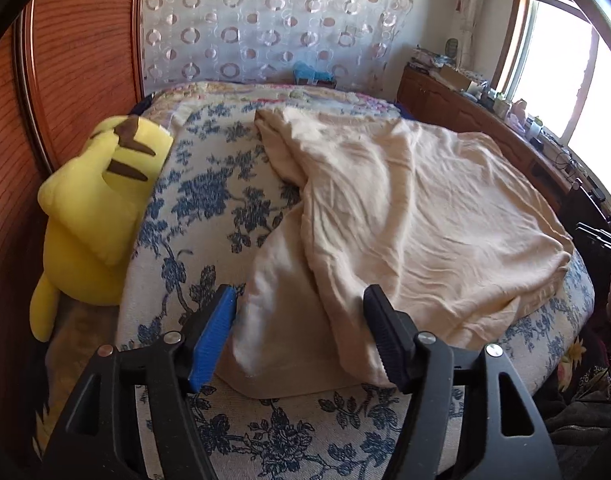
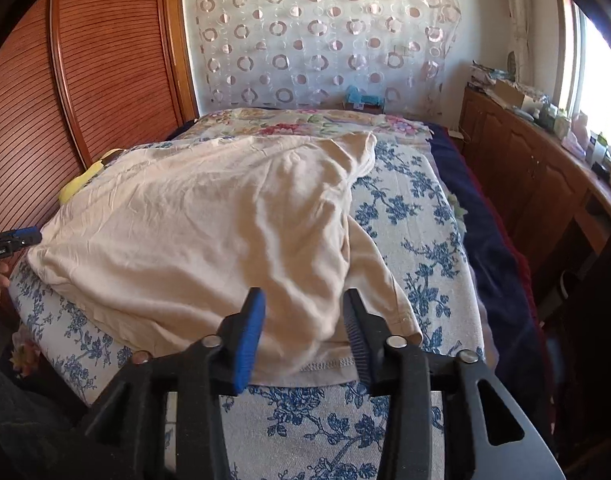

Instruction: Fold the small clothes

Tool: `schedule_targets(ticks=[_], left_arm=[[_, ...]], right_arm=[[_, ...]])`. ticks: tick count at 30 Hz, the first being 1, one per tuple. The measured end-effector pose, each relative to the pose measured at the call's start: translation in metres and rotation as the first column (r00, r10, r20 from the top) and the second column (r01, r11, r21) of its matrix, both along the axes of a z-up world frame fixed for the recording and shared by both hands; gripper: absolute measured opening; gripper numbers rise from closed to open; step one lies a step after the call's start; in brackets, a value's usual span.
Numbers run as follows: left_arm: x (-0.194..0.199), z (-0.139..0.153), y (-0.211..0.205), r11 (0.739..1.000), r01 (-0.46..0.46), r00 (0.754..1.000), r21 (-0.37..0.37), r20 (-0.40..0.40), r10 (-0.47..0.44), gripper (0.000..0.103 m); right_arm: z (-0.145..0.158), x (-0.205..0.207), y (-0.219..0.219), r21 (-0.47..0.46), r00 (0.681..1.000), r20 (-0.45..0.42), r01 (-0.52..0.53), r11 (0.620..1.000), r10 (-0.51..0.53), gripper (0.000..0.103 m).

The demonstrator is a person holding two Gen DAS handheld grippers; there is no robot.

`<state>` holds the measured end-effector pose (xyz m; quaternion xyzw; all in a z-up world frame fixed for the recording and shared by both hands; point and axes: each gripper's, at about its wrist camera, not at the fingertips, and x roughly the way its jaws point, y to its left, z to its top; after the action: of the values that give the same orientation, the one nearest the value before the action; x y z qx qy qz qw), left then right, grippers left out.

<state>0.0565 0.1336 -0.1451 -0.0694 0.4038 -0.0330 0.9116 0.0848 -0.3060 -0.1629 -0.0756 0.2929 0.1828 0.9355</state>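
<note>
Cream garment (image 1: pixel 405 208) on floral bed (image 1: pixel 209 208)

Left gripper (image 1: pixel 301 336) hovering with fingers (image 1: pixel 211 344) spread over crumpled cream cotton garment (image 1: pixel 405 216), lying on blue-floral bed cover (image 1: pixel 217 200), yellow plush toy (image 1: pixel 101 208) sitting beside

Daylight pours in from the window (image 1: pixel 561 68) on the right in both views, and it's totally blown out, just white glare with no detail outside. The cream garment (image 1: pixel 405 208) picks up soft highlights on its wrinkles, with gentle shadows in the folds. Heavy fisheye warp bends the wooden wardrobe (image 2: pixel 105 80) into curves, and the corners go black. The near cloth edge by the left tool (image 1: pixel 299 300) looks a bit smeared and soft.
</note>
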Motion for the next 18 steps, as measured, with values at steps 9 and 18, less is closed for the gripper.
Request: schedule_targets(ticks=[9, 18], left_arm=[[-0.003, -0.010, 0.001, 1.000, -0.021, 1.000, 0.002, -0.016, 0.021, 0.067], [-0.005, -0.008, -0.004, 1.000, -0.024, 1.000, -0.012, -0.013, 0.023, 0.067]], right_arm=[[-0.015, 0.012, -0.041, 0.038, 0.993, -0.037, 0.111, 0.993, -0.109, 0.045], [-0.030, 0.037, -0.041, 0.041, 0.986, -0.087, 0.145, 0.989, -0.141, 0.045]])
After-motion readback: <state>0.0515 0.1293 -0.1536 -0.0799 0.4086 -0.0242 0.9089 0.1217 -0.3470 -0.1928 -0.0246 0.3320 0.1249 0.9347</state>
